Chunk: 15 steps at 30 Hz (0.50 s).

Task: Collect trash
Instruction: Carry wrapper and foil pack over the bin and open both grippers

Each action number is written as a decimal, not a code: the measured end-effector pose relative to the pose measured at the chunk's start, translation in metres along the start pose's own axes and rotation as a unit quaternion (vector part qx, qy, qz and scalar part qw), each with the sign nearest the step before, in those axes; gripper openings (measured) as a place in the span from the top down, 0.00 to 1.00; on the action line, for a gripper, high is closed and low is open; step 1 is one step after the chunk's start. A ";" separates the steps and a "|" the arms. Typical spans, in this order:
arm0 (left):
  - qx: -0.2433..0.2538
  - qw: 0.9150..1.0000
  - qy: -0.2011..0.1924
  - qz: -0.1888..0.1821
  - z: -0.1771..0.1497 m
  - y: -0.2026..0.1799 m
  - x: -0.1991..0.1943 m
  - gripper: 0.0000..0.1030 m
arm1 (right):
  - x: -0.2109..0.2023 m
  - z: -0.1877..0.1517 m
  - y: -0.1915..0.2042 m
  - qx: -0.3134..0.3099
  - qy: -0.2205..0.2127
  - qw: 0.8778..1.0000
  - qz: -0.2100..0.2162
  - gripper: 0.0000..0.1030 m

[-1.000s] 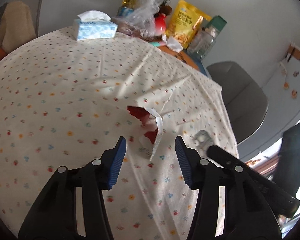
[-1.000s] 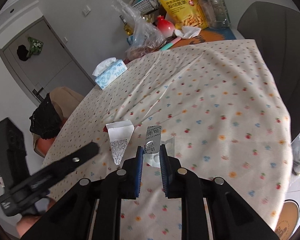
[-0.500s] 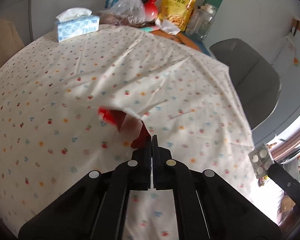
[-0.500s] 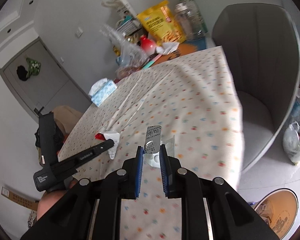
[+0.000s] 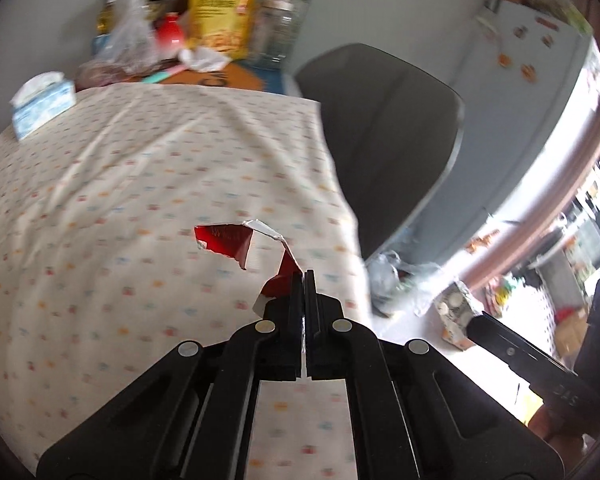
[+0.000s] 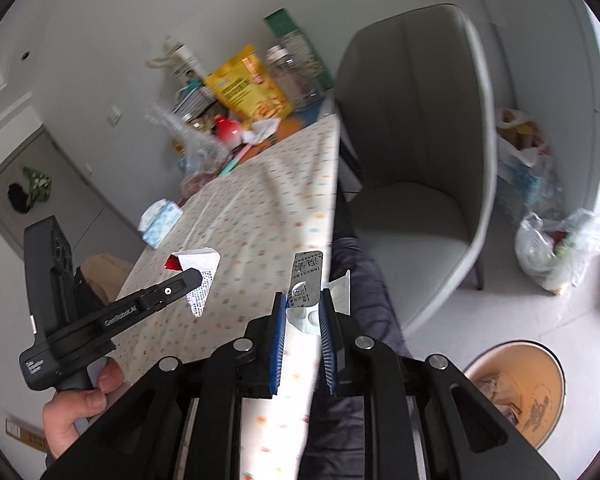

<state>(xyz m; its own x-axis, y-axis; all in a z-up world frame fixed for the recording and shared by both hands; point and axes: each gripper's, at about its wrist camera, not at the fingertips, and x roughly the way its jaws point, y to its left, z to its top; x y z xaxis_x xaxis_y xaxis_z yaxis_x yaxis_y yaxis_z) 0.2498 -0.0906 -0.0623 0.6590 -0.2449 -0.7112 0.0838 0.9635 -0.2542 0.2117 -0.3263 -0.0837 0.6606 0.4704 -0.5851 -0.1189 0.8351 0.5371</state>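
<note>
The left gripper (image 5: 303, 276) has its jaws closed on a corner of the red and white wrapper (image 5: 230, 240), which hangs ahead of them above the surface (image 5: 100, 200). The right gripper (image 6: 303, 300) has its jaws narrow around the blister pack (image 6: 306, 276), which stands up between them. Both grips look thin, so I think a quick swing toward the bin (image 6: 518, 392), below and right of the right jaws, could let a piece slip to the floor.

The right tool (image 6: 302, 304) pinches a silver blister pack (image 6: 306, 276) over the tabletop (image 6: 260, 216) edge. To its left, a hand (image 6: 80, 404) holds the left tool (image 6: 194, 278), which clamps a red-and-white wrapper (image 6: 200, 268).
</note>
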 end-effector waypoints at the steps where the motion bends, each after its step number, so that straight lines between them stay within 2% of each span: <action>1: 0.008 1.000 0.003 -0.005 -0.002 -0.010 0.002 0.98 | -0.004 0.000 -0.007 0.005 -0.003 1.000 -0.005 0.84; 15: 0.080 0.994 0.043 -0.061 -0.028 -0.109 0.024 0.98 | -0.048 -0.022 -0.083 0.059 -0.016 0.996 -0.071 0.84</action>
<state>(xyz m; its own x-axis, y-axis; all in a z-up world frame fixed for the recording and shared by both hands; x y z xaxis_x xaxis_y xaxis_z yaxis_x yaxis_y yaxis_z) 0.2359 -0.2046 -0.0701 0.5701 -0.3629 -0.7370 0.2813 0.9292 -0.2399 0.1735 -0.4126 -0.1133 0.6883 0.3384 -0.6416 0.0639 0.8528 0.5184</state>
